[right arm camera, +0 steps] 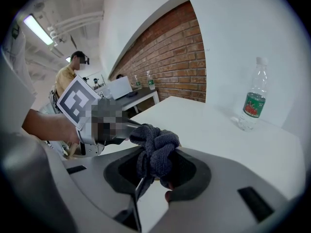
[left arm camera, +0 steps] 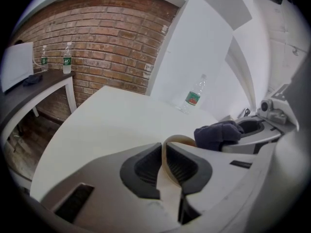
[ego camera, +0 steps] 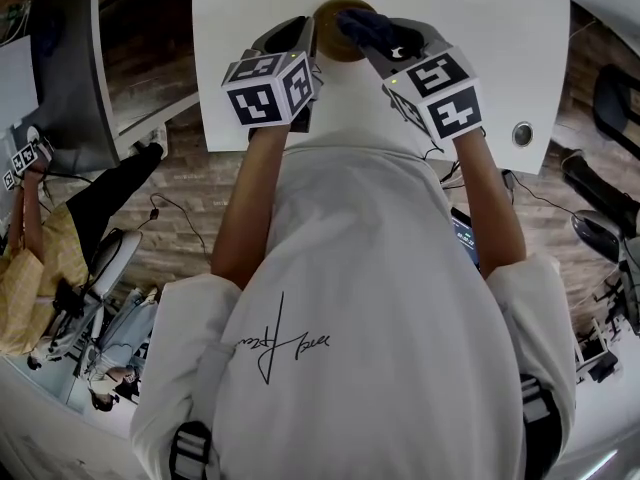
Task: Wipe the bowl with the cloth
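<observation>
Left gripper [left arm camera: 164, 154]: jaws closed on the rim of the tan bowl [left arm camera: 178, 138], one pad inside the wall and one outside. The wall passes edge-on between them.

Right gripper [right arm camera: 155, 161]: jaws clamped on a dark grey knit cloth [right arm camera: 156, 147]. A bunched wad of it sticks out past the tips.

Bowl position: just ahead of the left gripper's tips, between the two grippers, over the white table [ego camera: 480, 28]. I can't tell whether it rests on the table or is lifted. The cloth wad is at the far rim, touching it or very nearly.

Handling, my read:
- The bowl has a thin wall, looks like wood or bamboo, and is light and rigid. The finish is smooth, so a rim pinch can let it pivot under wipe pressure.
- The rim is the only sensible hold. Seat the pads deep and push the cloth toward the held side, not away from it.
- The cloth is soft and compliant with no slip risk. Its loose tail may drag.

Orientation: the bowl is round, so it has no real long axis. The rim edge runs along the left jaw line. The mouth seems turned towards the right gripper, though most of the bowl is hidden.

A water bottle [right arm camera: 252, 101] stands well beyond the right gripper, out of the way.
</observation>
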`<state>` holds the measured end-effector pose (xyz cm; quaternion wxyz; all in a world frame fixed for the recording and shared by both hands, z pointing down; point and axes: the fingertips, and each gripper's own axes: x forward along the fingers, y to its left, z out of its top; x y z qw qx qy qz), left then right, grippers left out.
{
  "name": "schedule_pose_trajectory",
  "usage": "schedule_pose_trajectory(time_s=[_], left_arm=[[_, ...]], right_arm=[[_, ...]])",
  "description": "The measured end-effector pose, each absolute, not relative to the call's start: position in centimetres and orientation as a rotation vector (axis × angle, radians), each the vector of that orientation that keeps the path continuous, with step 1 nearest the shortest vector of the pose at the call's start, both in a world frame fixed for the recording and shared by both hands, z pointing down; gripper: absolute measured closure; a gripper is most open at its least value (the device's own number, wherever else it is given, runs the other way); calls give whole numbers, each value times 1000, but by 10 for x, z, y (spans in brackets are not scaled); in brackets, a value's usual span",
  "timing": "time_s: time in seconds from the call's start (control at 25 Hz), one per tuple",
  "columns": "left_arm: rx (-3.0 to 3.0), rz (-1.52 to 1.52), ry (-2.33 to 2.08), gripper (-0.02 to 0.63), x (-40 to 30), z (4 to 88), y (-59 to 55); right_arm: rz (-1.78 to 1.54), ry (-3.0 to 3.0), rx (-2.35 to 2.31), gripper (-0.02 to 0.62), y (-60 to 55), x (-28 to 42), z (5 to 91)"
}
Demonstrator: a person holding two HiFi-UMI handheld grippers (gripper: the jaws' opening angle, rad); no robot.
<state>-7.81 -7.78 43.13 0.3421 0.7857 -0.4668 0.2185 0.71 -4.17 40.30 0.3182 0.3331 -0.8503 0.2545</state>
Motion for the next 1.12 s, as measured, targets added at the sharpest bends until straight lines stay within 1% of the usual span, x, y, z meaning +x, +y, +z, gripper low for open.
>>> schedule_pose_trajectory(time_s=[0.68,0.96,1.12], left_arm=[[2117,507,-1171,572,-65,400,-52],[2189,441,-1121,572,-44,376,-41],[2218,404,-1110,588,-37,362,-36]], right_arm=[[685,-2321,954,491,-32,20,370],[658,-2360,976,491,-23,35,351],[664,-2378,988,491,-16,41,343]])
